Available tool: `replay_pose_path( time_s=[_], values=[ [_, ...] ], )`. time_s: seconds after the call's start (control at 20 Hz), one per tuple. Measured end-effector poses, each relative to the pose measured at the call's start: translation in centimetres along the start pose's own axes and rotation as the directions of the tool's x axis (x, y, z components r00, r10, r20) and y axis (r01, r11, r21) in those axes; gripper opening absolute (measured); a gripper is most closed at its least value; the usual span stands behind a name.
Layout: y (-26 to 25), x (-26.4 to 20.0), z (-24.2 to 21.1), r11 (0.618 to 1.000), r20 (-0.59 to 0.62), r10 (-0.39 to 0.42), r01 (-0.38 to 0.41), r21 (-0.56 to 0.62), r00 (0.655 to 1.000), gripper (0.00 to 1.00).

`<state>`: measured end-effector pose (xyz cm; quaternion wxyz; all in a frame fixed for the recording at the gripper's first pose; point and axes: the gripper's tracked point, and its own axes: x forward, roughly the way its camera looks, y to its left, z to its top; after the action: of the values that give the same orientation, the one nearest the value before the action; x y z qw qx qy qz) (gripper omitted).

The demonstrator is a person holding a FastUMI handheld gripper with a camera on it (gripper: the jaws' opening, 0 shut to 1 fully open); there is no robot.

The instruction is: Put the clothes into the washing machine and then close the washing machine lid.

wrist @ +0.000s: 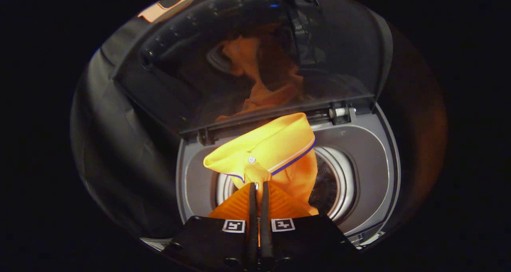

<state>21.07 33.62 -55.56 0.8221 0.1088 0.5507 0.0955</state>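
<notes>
The booth's wall, a black cloth (115,144), hangs to the left of the washing machine (371,172) and runs up behind its raised lid (255,56). The cloth is creased, and its long folds carry a faint grey sheen where light catches them. The light is strong and narrow, bright near the machine's opening and quickly fading to dark farther out. To the right of the machine, a dark surface (423,144) carries a dull orange-brown glow; what it is cannot be told.

No readable text (markers only)
</notes>
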Motion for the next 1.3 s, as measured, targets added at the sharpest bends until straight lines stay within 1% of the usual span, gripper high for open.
replay_pose_path(
  time_s=[0.15,0.25,0.4,0.5,0.65,0.7,0.75,0.9,0.95,1.3],
  values=[
    [-1.5,1.9,-1.5,0.999,-0.045,-0.046,0.046,-0.003,0.998,0.10],
    [-2.3,3.2,-2.1,0.997,-0.044,-0.075,0.075,-0.002,0.996,0.10],
    [-3.0,4.4,-3.2,0.996,-0.069,-0.094,0.094,-0.012,0.993,0.11],
    [-3.5,4.9,-3.5,0.993,-0.073,-0.110,0.107,-0.041,0.991,0.11],
    [-3.3,5.1,-3.8,0.993,-0.072,-0.112,0.108,-0.052,0.991,0.11],
    [-3.3,5.1,-3.8,0.993,-0.074,-0.113,0.109,-0.051,0.991,0.13],
    [-3.3,5.0,-3.6,0.993,-0.069,-0.115,0.112,-0.047,0.991,0.17],
    [-3.7,4.0,-2.7,0.990,-0.043,-0.127,0.123,-0.069,0.991,0.81],
    [-3.7,3.9,-2.8,0.989,-0.031,-0.129,0.126,-0.078,0.991,1.00],
    [-3.3,2.0,-2.5,0.989,0.005,-0.113,0.113,-0.090,0.994,0.99]
  ],
)
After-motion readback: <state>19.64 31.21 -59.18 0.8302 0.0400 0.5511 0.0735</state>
